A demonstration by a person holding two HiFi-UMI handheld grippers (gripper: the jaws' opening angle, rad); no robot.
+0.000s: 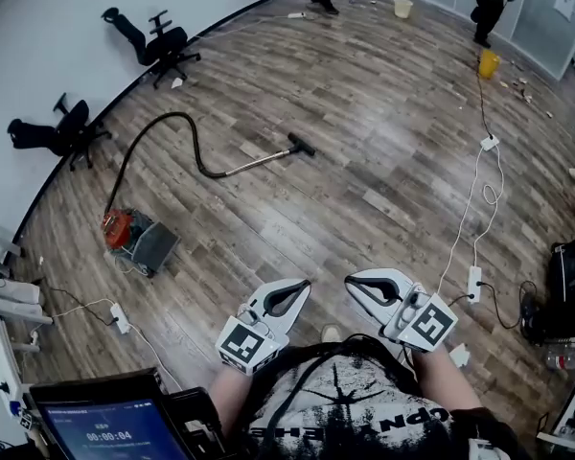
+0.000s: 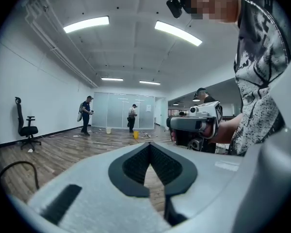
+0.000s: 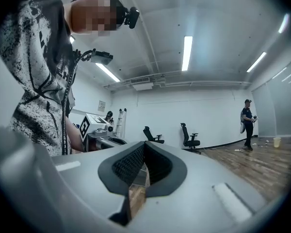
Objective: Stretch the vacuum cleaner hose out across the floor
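Looking down through the head view, I see the left gripper (image 1: 299,289) and the right gripper (image 1: 355,282) held side by side just ahead of my chest. Both jaws are together and both are empty. The vacuum cleaner hose (image 1: 177,115) lies well ahead on the left of the wood floor (image 1: 383,113). It rises from the red and grey vacuum body (image 1: 134,240), curls in one loop, then runs into a straight wand ending at the nozzle (image 1: 302,146).

In the left gripper view, the jaws meet at their tips with only floor showing through the gap behind them. A dark curve at the lower left edge is probably the hose, though it is dim there.

In the right gripper view, the jaws are likewise closed on nothing, with two office chairs (image 3: 190,139) against the white wall beyond.
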